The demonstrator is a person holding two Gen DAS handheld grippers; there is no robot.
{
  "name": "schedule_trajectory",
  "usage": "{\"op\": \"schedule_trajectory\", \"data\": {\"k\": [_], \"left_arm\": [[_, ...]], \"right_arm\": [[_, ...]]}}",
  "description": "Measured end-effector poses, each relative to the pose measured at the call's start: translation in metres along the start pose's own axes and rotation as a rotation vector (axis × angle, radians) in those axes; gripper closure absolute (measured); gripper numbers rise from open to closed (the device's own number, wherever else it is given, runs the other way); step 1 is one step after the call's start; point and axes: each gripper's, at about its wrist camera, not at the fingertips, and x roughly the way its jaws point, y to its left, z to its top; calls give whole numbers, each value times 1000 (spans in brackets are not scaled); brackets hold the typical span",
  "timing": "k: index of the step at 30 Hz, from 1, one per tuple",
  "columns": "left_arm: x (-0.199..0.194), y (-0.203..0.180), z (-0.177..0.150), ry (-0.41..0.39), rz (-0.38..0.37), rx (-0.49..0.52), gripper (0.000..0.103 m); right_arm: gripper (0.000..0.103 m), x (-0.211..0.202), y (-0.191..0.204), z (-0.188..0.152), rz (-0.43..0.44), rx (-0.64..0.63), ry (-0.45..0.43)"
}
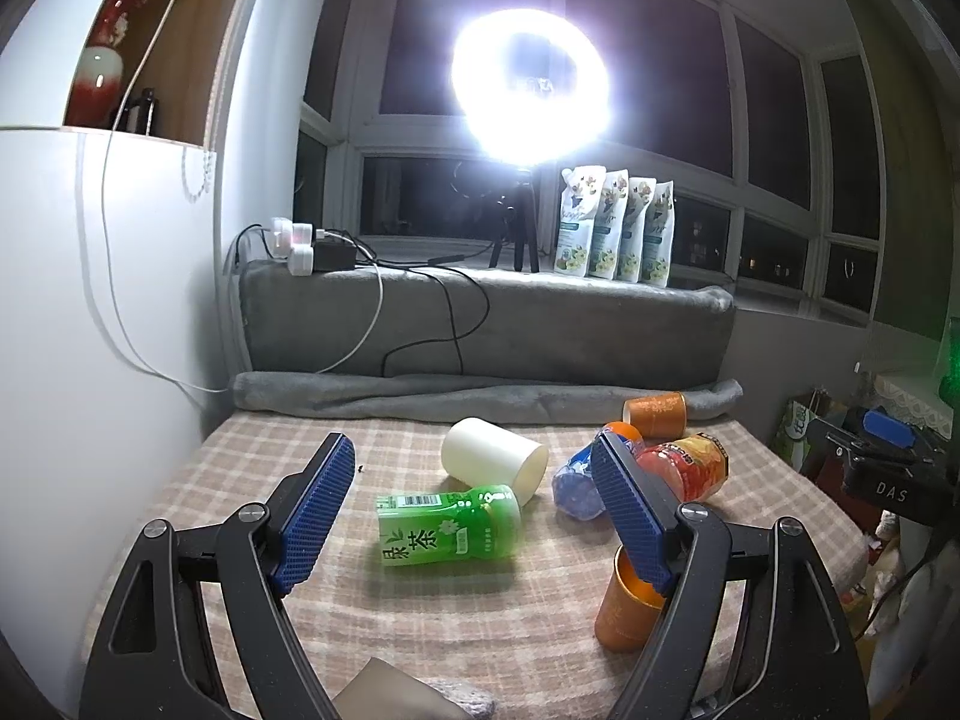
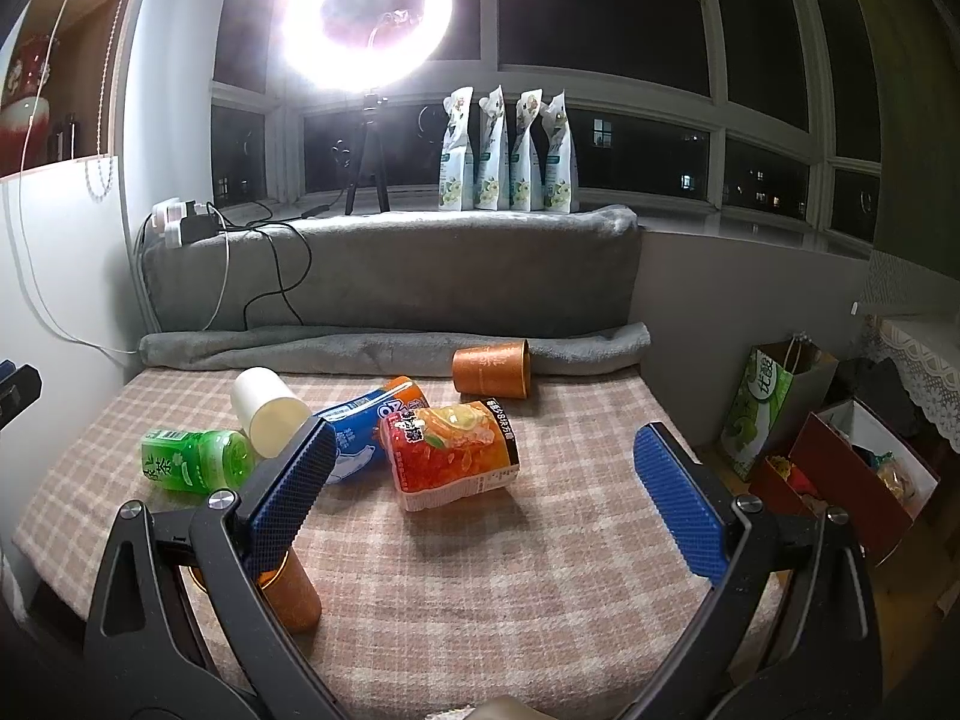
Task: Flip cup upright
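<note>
On plaid mat, centre: cream cup (image 1: 493,461) lay on side, touching green bottle (image 1: 449,523) at its 6 o'clock. Orange cup (image 2: 491,369) on side at 12, against grey blanket (image 2: 396,348); second orange cup (image 1: 627,609) upright at 5. Flip looked not started. Left gripper (image 1: 474,504) jaws wide, empty; right gripper (image 2: 480,480) same. Labels: green bottle "绿茶"; red pack (image 2: 450,450) Chinese text, unreadable; "DAS" on right gripper body.
</note>
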Motion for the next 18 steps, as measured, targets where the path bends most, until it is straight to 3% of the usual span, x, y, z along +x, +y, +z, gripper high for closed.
{"op": "schedule_trajectory", "data": {"k": [18], "left_arm": [[0, 0, 0, -1, -2, -2, 22]], "right_arm": [[2, 0, -1, 0, -2, 1, 0]]}}
